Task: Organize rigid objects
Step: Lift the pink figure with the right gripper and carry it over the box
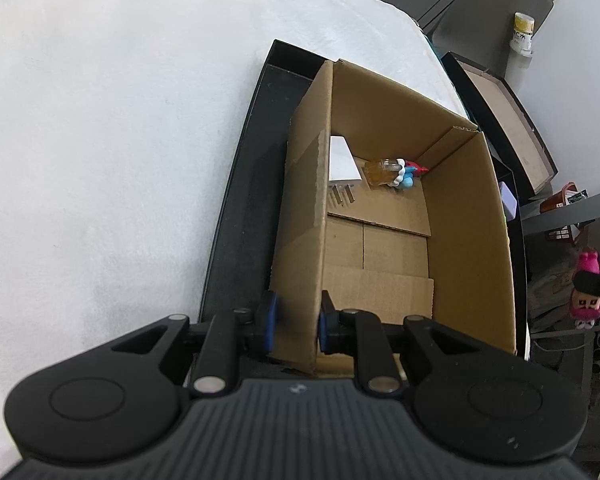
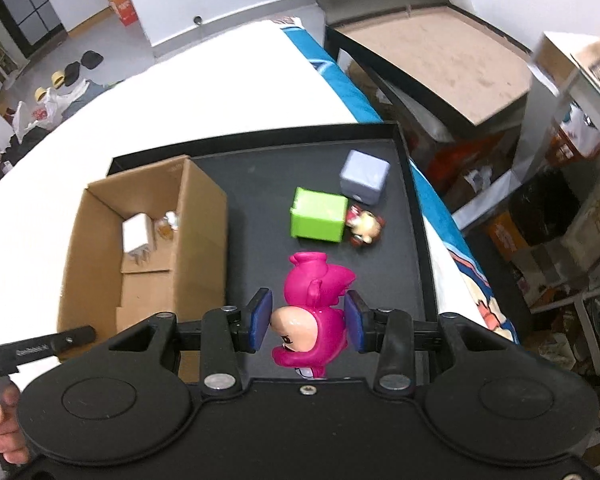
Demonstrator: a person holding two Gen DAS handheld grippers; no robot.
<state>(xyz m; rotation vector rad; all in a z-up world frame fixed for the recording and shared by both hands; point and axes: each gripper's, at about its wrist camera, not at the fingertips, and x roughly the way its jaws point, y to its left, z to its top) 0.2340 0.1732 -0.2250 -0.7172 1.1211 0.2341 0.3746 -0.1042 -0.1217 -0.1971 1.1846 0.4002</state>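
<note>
A cardboard box (image 1: 468,216) stands open in a black tray (image 1: 236,224). My left gripper (image 1: 297,322) is shut on the box's near left wall. Inside lie a white charger (image 1: 342,160), an amber jar (image 1: 382,171) and a small red-blue toy (image 1: 410,174). My right gripper (image 2: 307,322) is shut on a pink figurine (image 2: 314,308), held above the tray (image 2: 260,216) right of the box (image 2: 204,232). On the tray lie a green box (image 2: 319,219), a lilac cube (image 2: 365,176) and a small brown-haired doll (image 2: 364,226).
The tray sits on a white cloth-covered table (image 1: 100,140). A dark stand with a brown top (image 2: 440,60) stands beyond the table's right edge. Cluttered boxes and shelves (image 2: 540,216) fill the floor at right. A bottle (image 1: 522,40) stands far right.
</note>
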